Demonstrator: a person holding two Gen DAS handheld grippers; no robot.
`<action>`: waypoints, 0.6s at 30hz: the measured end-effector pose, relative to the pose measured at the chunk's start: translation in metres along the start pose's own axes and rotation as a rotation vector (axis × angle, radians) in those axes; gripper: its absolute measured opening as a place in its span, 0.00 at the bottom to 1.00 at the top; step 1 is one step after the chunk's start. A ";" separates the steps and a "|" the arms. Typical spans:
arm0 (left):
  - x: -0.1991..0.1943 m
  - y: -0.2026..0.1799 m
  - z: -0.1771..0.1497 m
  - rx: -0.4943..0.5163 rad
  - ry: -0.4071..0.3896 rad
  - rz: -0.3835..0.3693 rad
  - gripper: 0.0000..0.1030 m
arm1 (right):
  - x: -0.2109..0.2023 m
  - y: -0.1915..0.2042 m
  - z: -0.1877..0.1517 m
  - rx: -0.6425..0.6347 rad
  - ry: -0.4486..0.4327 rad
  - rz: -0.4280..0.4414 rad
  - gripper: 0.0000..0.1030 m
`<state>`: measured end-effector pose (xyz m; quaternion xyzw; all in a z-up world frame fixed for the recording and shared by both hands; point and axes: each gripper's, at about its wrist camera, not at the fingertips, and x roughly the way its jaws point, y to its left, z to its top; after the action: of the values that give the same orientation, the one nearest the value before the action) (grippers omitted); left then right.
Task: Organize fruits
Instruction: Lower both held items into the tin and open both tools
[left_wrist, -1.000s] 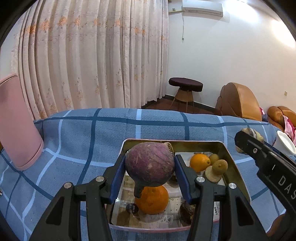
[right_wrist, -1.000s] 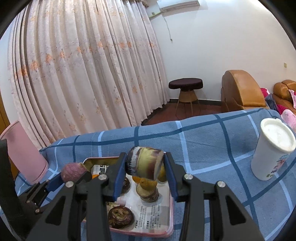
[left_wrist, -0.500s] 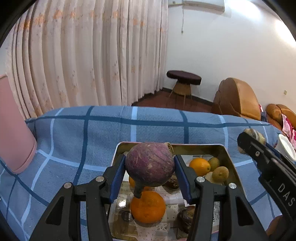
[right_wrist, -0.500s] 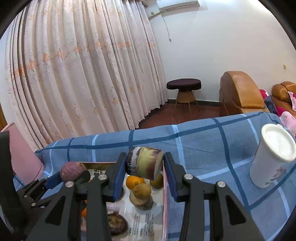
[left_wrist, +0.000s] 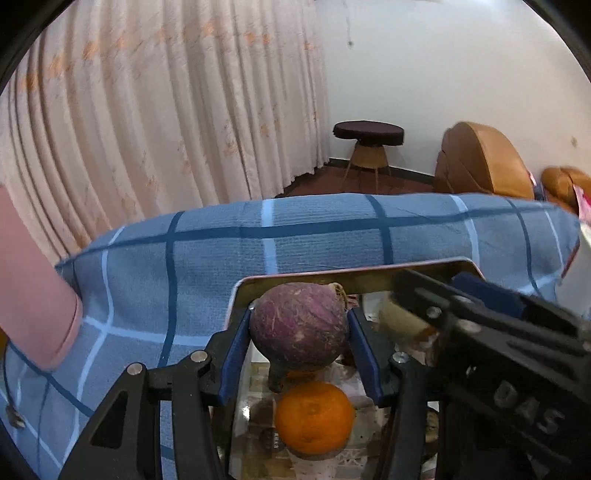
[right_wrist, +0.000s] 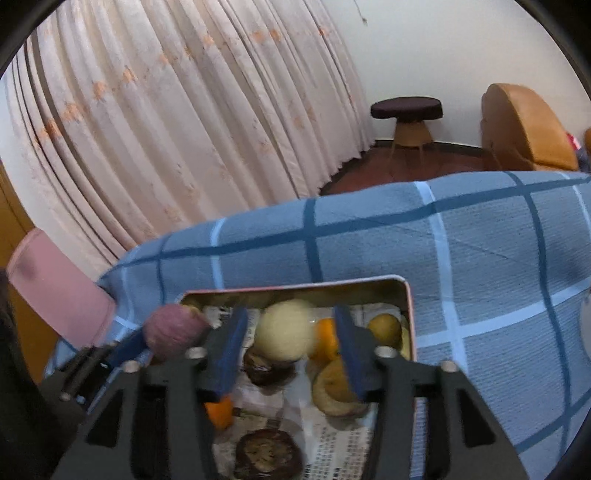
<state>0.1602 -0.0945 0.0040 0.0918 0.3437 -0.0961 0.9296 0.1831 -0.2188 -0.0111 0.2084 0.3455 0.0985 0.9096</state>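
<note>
My left gripper (left_wrist: 299, 339) is shut on a round purple fruit (left_wrist: 299, 326), held just above the metal tray (left_wrist: 332, 275); it also shows in the right wrist view (right_wrist: 173, 332). An orange (left_wrist: 314, 417) lies in the tray below it. My right gripper (right_wrist: 290, 350) is open over the tray (right_wrist: 409, 317), and a pale cream fruit (right_wrist: 284, 334) sits between its blue pads, apart from both. In the tray lie an orange (right_wrist: 327, 339), a yellow-green fruit (right_wrist: 384, 325), tan pieces (right_wrist: 332, 391) and dark brown fruits (right_wrist: 267, 454).
The tray sits on a blue checked cloth (left_wrist: 314, 236). A pink chair back (left_wrist: 33, 295) stands at the left. Curtains (left_wrist: 166, 110), a stool (left_wrist: 367, 144) and a brown sofa (left_wrist: 480, 162) are behind. Newspaper (right_wrist: 332, 435) lines the tray.
My right gripper has moved down over the tray and opened, letting go of the pale fruit. My left gripper still holds the purple fruit, now lower and nearer the tray.
</note>
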 end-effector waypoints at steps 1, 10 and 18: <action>0.001 -0.004 -0.002 0.017 0.015 -0.015 0.56 | -0.003 -0.003 -0.001 0.019 -0.010 0.023 0.75; 0.006 0.000 -0.010 -0.040 0.085 -0.062 0.72 | -0.028 -0.016 -0.010 0.063 -0.079 -0.015 0.74; 0.003 0.002 -0.015 -0.078 0.109 -0.087 0.72 | -0.034 -0.023 -0.019 0.048 -0.119 -0.182 0.84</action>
<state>0.1540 -0.0895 -0.0089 0.0455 0.4011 -0.1177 0.9073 0.1455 -0.2445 -0.0145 0.2033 0.3104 -0.0052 0.9286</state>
